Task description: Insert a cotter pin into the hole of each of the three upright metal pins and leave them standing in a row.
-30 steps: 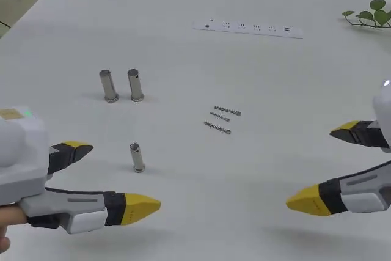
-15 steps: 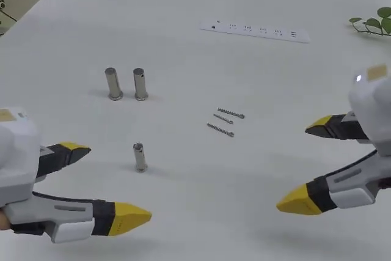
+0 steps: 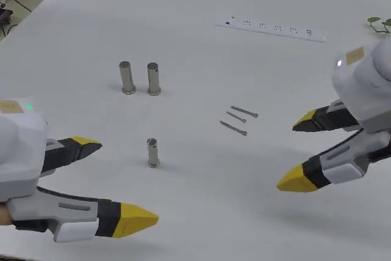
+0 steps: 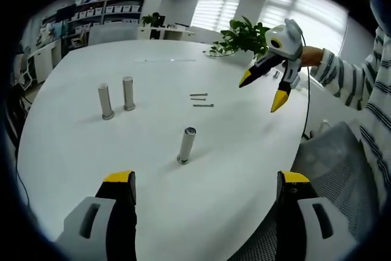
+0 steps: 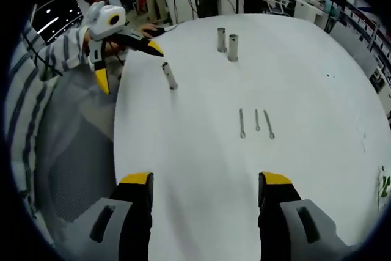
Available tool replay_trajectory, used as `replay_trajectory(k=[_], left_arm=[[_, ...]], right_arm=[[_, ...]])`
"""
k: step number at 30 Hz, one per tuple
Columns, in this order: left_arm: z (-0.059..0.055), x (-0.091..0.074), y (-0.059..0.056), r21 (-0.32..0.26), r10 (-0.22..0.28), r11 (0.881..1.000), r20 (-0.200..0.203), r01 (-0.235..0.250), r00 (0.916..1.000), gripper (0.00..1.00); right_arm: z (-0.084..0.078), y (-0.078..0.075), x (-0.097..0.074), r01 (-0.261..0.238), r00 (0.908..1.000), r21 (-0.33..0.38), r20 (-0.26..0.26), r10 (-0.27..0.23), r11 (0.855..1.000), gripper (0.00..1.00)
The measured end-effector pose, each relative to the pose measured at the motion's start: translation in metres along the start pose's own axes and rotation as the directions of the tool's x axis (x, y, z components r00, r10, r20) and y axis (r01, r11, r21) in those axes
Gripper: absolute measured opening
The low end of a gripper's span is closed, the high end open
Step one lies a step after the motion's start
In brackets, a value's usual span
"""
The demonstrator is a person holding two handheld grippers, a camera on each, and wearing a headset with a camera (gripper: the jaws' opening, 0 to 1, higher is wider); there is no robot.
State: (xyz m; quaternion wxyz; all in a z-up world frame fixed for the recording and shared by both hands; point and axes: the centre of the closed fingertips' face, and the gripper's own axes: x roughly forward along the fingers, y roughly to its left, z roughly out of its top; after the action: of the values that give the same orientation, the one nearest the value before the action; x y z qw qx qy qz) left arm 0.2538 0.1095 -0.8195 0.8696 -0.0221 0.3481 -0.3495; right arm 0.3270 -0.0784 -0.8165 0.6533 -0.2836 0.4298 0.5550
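Right claw (image 3: 288,156), gaping empty (left claw (image 3: 126,181) too), crept toward three cotter pins (image 3: 236,117), three metal pins (image 3: 153,79).

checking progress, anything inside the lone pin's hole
Nothing sticks out of the lone pin; all three cotter pins lie on the table. The hole's inside is too small to see.

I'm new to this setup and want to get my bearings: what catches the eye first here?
The yellow-tipped left gripper and right gripper, both open, hover at the near left and right over the white table. Between them a lone metal pin stands upright, nearer than a pair of metal pins standing side by side. Three cotter pins lie loose to their right, toward the right gripper.
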Motion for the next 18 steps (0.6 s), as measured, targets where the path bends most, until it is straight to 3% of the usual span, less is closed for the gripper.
replay_trajectory(k=[12,18], left_arm=[[0.000,-0.009,-0.006,0.003,0.007,1.000,0.015,-0.008,0.9999,0.95],[-0.007,-0.017,-0.002,-0.009,0.018,1.000,-0.002,-0.018,0.9998,0.95]], right_arm=[[0.020,-0.020,0.015,-0.007,1.0000,-0.008,-0.005,0.007,1.000,0.65],[0.030,-0.031,0.019,-0.003,0.9999,0.014,0.011,0.003,1.000,0.53]])
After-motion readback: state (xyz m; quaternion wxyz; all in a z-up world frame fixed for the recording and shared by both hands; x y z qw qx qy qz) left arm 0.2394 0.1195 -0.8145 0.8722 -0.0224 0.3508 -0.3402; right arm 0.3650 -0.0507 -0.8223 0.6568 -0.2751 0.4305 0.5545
